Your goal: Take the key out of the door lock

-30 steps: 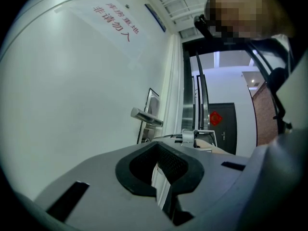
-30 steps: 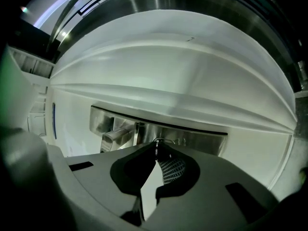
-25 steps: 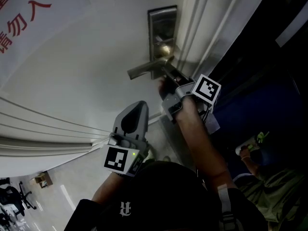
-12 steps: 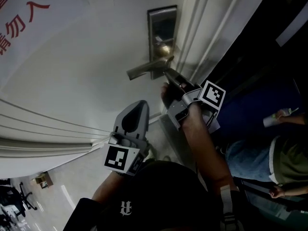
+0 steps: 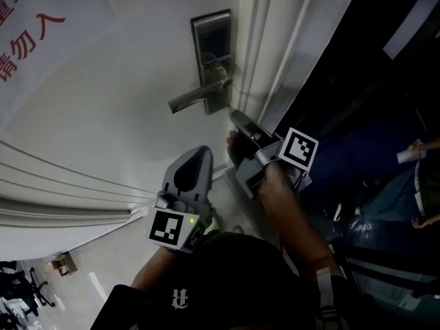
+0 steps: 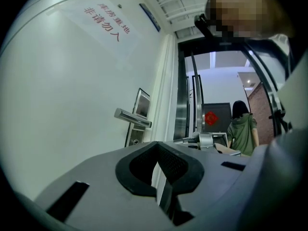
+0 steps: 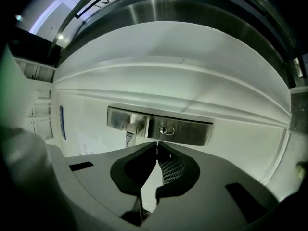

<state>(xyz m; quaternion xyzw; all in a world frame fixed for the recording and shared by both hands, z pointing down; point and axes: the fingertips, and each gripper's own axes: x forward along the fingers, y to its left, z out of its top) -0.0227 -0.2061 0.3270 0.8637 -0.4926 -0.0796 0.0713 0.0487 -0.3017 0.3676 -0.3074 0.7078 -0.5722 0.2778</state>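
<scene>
A steel lock plate [image 5: 211, 47] with a lever handle [image 5: 196, 98] sits on the white door. In the right gripper view the plate [image 7: 190, 129] fills the middle and its keyhole [image 7: 167, 129] looks empty. My right gripper [image 5: 234, 116] hangs just below and right of the handle, clear of the plate. It [image 7: 156, 145] is shut, with a thin sliver, seemingly the key [image 7: 156, 143], pinched edge-on at the tips. My left gripper [image 5: 203, 149] hovers lower, apart from the door. It [image 6: 158, 145] is shut on nothing.
The door frame [image 5: 268, 47] runs along the right of the lock, with a dark opening beyond it. A person in a green hooded top [image 6: 242, 129] stands in that opening. Red characters [image 5: 27, 33] are printed on the door's upper left.
My right gripper has drawn back from the lock plate, down and away from the keyhole. The left gripper has held still. The person at the right has shifted.
</scene>
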